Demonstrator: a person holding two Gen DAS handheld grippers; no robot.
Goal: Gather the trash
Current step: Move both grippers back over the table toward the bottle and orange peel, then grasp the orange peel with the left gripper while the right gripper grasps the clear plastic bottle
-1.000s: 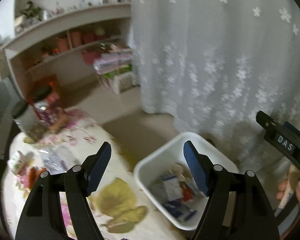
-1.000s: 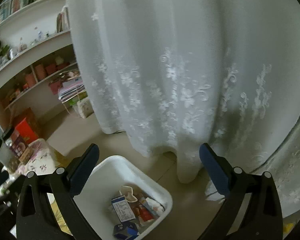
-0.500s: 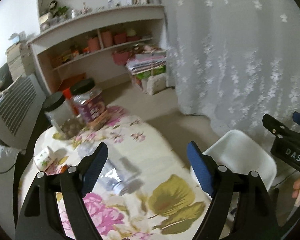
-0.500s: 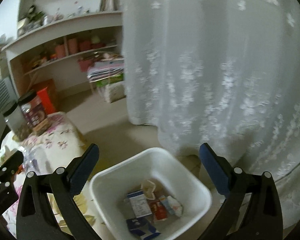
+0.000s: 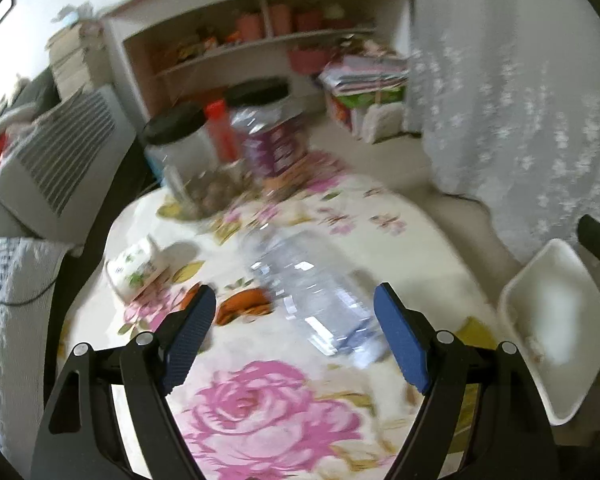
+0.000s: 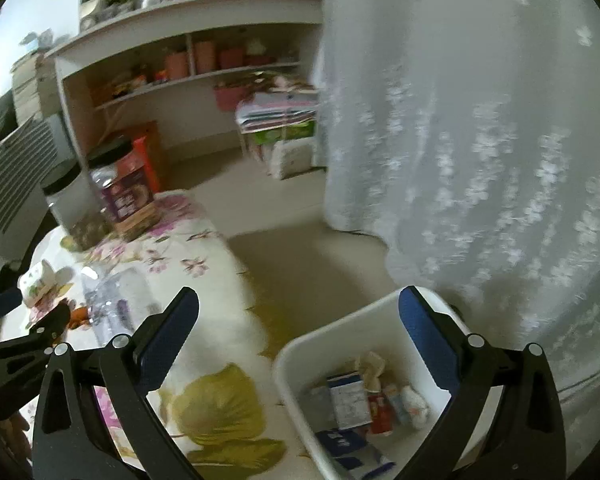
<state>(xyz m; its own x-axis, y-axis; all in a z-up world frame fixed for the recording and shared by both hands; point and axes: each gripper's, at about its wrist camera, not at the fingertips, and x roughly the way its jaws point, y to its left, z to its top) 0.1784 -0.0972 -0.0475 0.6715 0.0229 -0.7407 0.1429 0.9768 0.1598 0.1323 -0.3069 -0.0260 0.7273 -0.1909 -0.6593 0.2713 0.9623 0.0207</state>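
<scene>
Trash is what we are after, and we see a clear crushed plastic bottle lying on its side near the middle of the table, which wears a floral cloth. Our left gripper hovers over the table's near part with its jaws spread wide and nothing between the pads; the bottle lies just beyond them. Our right gripper is likewise wide apart and holds nothing, poised above the white bin that stands on the floor just off the table's right edge. Cartons and wrappers lie inside the bin. Orange scraps rest just left of the bottle, near a floral cup tipped on its side. Two black-lidded jars stand at the table's far edge.
</scene>
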